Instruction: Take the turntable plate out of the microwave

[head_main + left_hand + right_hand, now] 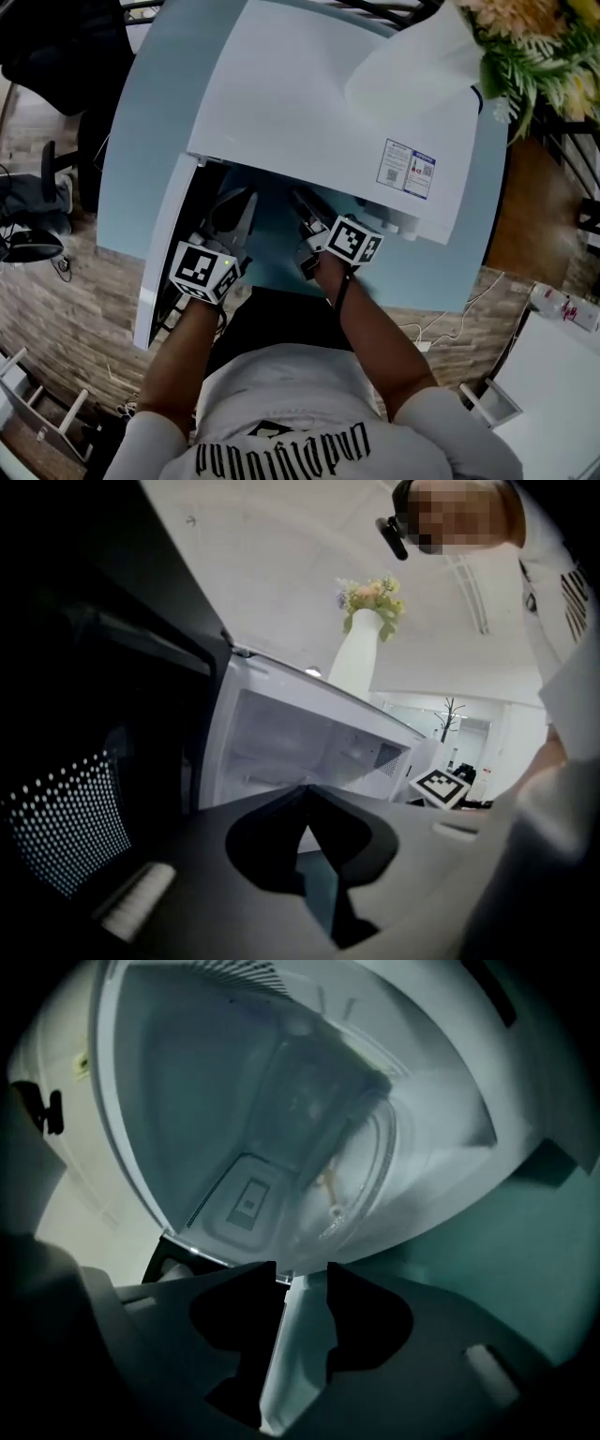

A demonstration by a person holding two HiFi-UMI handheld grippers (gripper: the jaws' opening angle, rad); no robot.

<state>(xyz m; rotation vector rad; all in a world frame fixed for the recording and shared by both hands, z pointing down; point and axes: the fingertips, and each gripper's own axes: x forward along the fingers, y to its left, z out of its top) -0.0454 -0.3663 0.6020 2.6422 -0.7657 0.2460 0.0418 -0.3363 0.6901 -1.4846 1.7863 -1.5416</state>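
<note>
The white microwave [309, 103] stands on a pale blue round table [141, 131] with its door [161, 258] swung open to the left. In the right gripper view the glass turntable plate [361, 1180] lies inside the cavity, on its roller ring. The picture there is rolled sideways. My right gripper [302, 1271] is open just in front of the cavity mouth, with nothing between its fingers. My left gripper [306, 789] is shut and empty, and it points into the cavity [300, 742] beside the door's dotted window [66, 827]. From the head view the plate is hidden; both grippers reach the opening [248, 202] [300, 202].
A white vase of flowers [422, 56] stands on the table right of the microwave, also visible from the left gripper [361, 658]. A dark chair [47, 47] is at the far left. White furniture [553, 375] stands on the wooden floor at the right.
</note>
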